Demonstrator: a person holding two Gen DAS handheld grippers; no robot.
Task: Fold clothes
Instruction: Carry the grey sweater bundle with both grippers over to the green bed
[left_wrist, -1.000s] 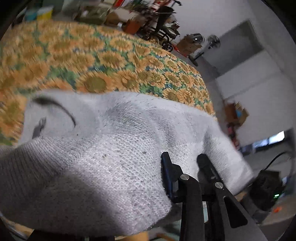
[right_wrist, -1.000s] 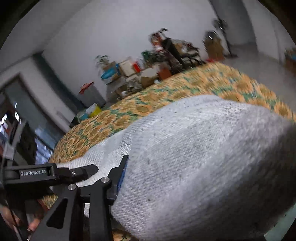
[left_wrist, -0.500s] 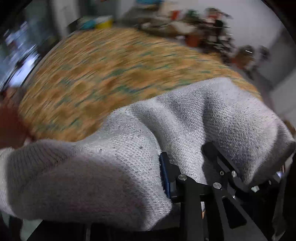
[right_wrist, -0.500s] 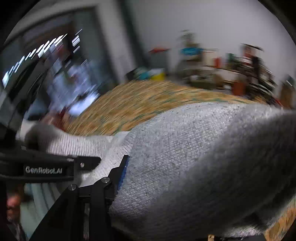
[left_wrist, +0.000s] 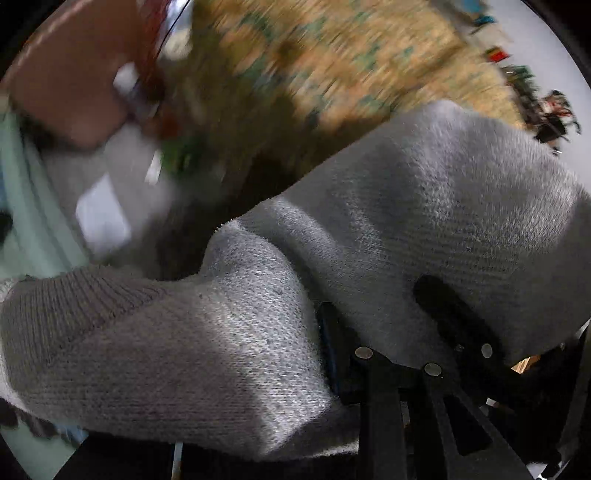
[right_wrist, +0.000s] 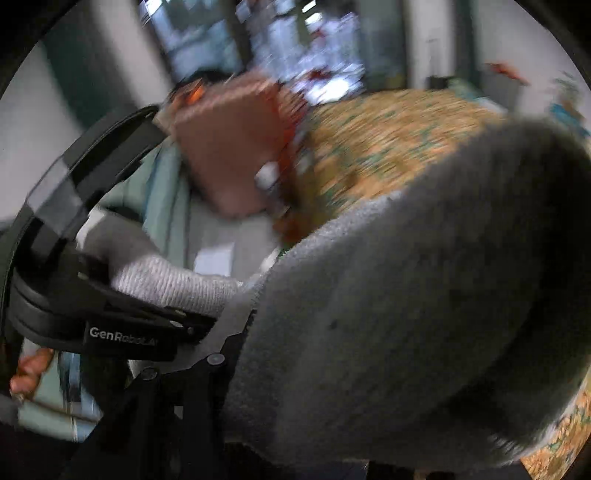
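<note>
A grey knit garment (left_wrist: 424, 206) fills the left wrist view, bunched and draped over my left gripper (left_wrist: 380, 314). That gripper is shut, with a fold of knit pinched between its black fingers. The ribbed hem (left_wrist: 74, 302) trails off to the left. In the right wrist view the same garment (right_wrist: 406, 314) bulges over my right gripper (right_wrist: 255, 325), which is shut on it; only one finger shows, the other is hidden under the knit. My left gripper (right_wrist: 122, 336) shows at the left there, holding the ribbed cuff (right_wrist: 166, 280).
The sunflower-print cloth (left_wrist: 332, 66) covers the table behind the garment, also seen blurred as the sunflower-print cloth (right_wrist: 388, 147). A person in a pale green top (right_wrist: 162, 192) stands close on the left. Windows and room clutter lie beyond, blurred.
Both grippers have swung left towards the person while still holding the garment. The table now sits behind and to the right, and the background is smeared by motion.
</note>
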